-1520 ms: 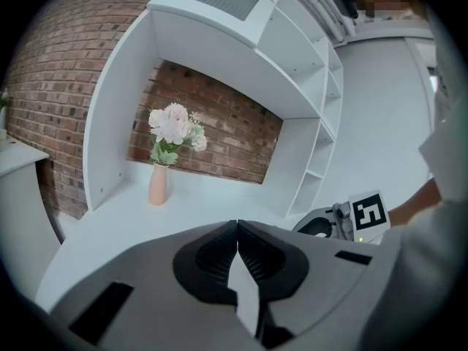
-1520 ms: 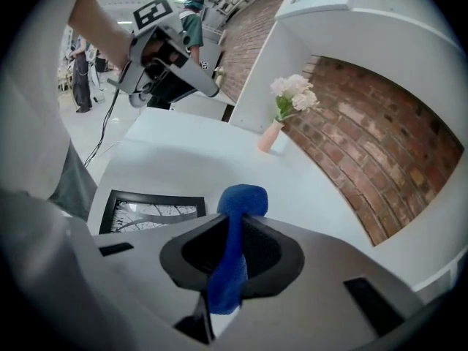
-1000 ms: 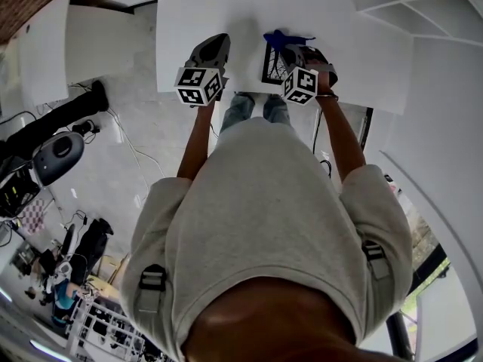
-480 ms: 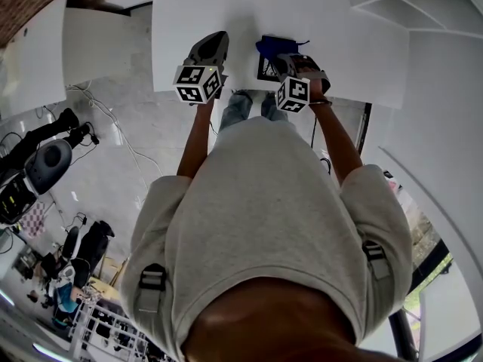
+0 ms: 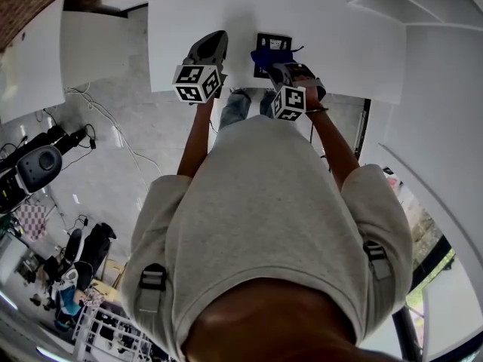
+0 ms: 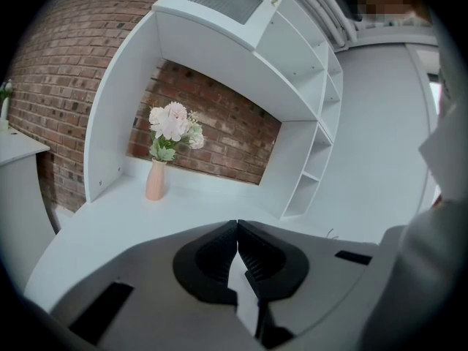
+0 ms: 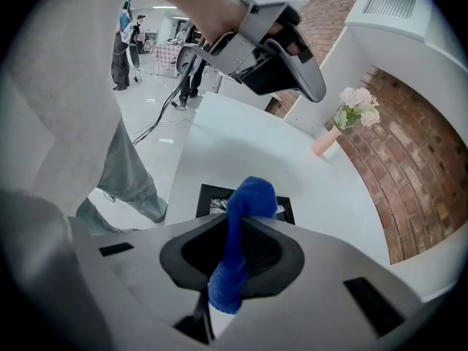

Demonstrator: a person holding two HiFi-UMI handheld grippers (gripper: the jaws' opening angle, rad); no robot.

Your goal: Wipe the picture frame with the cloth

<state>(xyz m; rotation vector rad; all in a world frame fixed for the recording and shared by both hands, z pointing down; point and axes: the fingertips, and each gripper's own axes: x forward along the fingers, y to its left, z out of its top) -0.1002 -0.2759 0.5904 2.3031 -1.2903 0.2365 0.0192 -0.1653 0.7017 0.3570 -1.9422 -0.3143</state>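
Overhead, the head view shows a black rectangular picture frame (image 5: 273, 42) lying flat by the near edge of the white tabletop (image 5: 347, 44). The right gripper (image 5: 278, 65) brings a blue fleecy cloth (image 5: 266, 56) over the frame's near side, and the left gripper (image 5: 218, 40) hovers just beside it. In the left gripper view, the fingers are pressed together on nothing. In the right gripper view, the fingers pinch the cloth, its free end over the frame; contact is unclear. Wiping seems under way, and how much remains cannot be judged.

Broad bare tabletop (image 5: 196, 21) is being left open around the picture frame (image 5: 275, 41); its far end is being occupied by a vase (image 6: 154, 181), with shelving (image 6: 311, 174) beside it.
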